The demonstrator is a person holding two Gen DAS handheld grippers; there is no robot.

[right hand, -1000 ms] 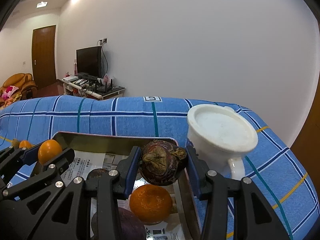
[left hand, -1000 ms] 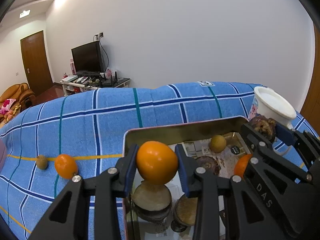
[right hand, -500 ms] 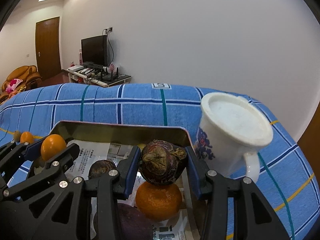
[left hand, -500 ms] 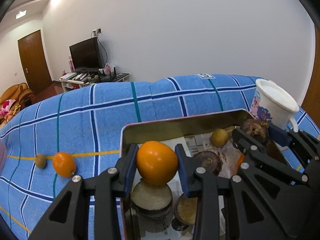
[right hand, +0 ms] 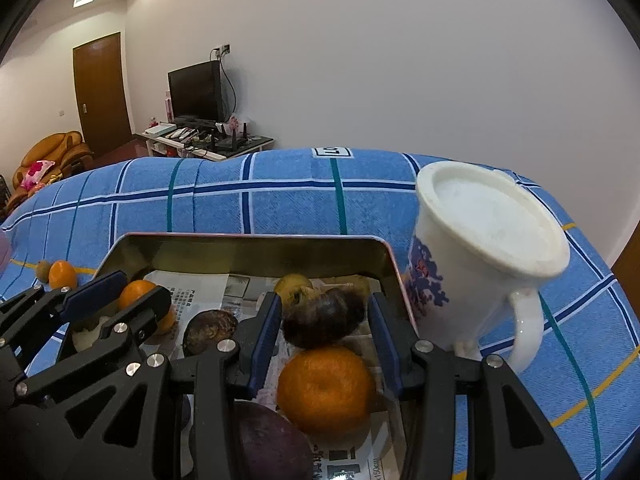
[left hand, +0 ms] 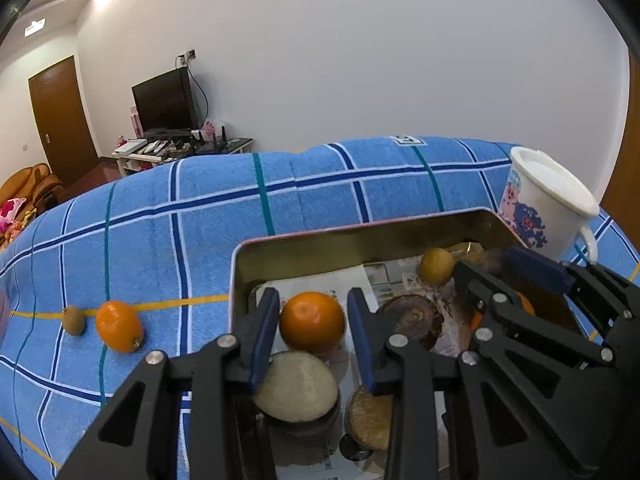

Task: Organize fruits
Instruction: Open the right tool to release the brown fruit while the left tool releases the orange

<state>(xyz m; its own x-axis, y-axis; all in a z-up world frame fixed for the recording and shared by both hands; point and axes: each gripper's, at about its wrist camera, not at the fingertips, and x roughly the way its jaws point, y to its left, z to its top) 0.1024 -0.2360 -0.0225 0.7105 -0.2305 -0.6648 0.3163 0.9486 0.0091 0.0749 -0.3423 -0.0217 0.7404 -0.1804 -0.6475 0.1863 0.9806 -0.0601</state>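
Observation:
A metal tray (left hand: 360, 228) lined with newspaper sits on the blue checked cloth. My left gripper (left hand: 313, 300) is above the tray's near left corner, its jaws closing. An orange (left hand: 312, 322) lies on the paper between the fingers, with a thin gap to each pad. My right gripper (right hand: 325, 299) hangs over the tray's right side. A dark wrinkled fruit (right hand: 324, 316) shows blurred and turned between its pads, loose from them, just above another orange (right hand: 326, 388).
A white mug (right hand: 480, 240) stands close outside the tray's right wall. A loose orange (left hand: 119, 326) and a small brown fruit (left hand: 73, 320) lie on the cloth to the left. Inside the tray are a cut white-fleshed fruit (left hand: 296, 384), a dark round fruit (left hand: 412, 316) and a small yellow one (left hand: 436, 266).
Both fruits have left the pads. The orange now looks smaller and rests in the tray. The wrinkled fruit has tipped over and sunk. Both views have tilted further down onto the tray.

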